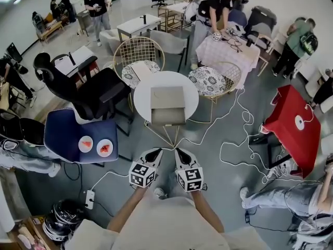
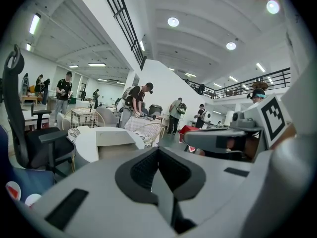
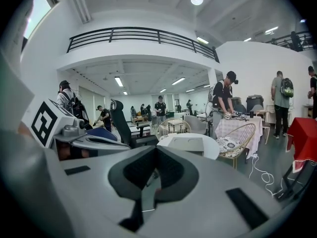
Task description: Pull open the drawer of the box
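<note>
A grey-beige box [image 1: 167, 104] sits on a small round white table [image 1: 143, 95] ahead of me, its drawer front [image 1: 168, 117] facing me and looking shut. My left gripper [image 1: 155, 152] and right gripper [image 1: 180, 151] hang side by side over the floor, well short of the table and touching nothing. Both are shut with nothing between the pads. The left gripper view shows its closed pads [image 2: 157, 168] with the box [image 2: 113, 137] far off at left. From the right gripper [image 3: 155, 170], the box [image 3: 187, 144] appears straight ahead.
A blue chair [image 1: 67, 126] holding two small plates stands left of the table, with a black office chair [image 1: 88, 92] behind it. Wire chairs [image 1: 138, 53] ring the table. White cables [image 1: 234, 150] trail over the floor at right, near a red table [image 1: 291, 121]. Several people stand further back.
</note>
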The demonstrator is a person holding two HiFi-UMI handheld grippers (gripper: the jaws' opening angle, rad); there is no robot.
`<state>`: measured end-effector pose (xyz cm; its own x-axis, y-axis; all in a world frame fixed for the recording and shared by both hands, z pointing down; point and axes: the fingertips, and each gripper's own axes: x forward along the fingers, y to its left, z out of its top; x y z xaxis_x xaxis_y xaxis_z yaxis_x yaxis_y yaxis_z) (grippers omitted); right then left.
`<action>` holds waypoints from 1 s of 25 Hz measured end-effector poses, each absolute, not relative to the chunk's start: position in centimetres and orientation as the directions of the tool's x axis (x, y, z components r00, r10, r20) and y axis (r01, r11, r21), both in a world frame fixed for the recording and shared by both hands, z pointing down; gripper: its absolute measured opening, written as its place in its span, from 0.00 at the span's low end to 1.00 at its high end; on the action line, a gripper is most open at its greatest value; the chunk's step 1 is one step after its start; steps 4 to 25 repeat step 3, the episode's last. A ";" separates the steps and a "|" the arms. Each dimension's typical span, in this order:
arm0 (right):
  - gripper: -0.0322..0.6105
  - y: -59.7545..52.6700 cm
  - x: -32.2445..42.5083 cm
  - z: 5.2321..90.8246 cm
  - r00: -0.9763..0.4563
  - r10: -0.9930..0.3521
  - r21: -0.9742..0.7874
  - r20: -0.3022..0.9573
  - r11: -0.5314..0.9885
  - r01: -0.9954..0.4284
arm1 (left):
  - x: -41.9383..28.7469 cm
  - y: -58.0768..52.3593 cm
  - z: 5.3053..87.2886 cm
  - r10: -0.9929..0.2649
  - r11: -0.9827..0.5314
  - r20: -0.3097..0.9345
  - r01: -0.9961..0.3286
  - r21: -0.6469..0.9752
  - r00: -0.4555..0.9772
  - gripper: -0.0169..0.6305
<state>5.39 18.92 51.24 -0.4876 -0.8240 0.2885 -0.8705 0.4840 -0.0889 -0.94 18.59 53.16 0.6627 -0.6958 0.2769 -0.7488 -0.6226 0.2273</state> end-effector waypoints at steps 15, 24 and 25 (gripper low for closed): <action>0.07 18.6 6.5 50.7 -0.488 -0.825 -0.091 0.286 0.483 -0.871 | 0.1 18.3 52.7 -0.695 -0.623 0.277 -0.749 0.226 0.663 0.04; 0.07 18.6 6.5 50.7 -0.488 -0.825 -0.091 0.286 0.483 -0.871 | 0.1 18.3 52.7 -0.695 -0.623 0.277 -0.749 0.226 0.663 0.04; 0.07 18.6 6.5 50.7 -0.488 -0.825 -0.091 0.286 0.483 -0.871 | 0.1 18.3 52.7 -0.695 -0.623 0.277 -0.749 0.226 0.663 0.04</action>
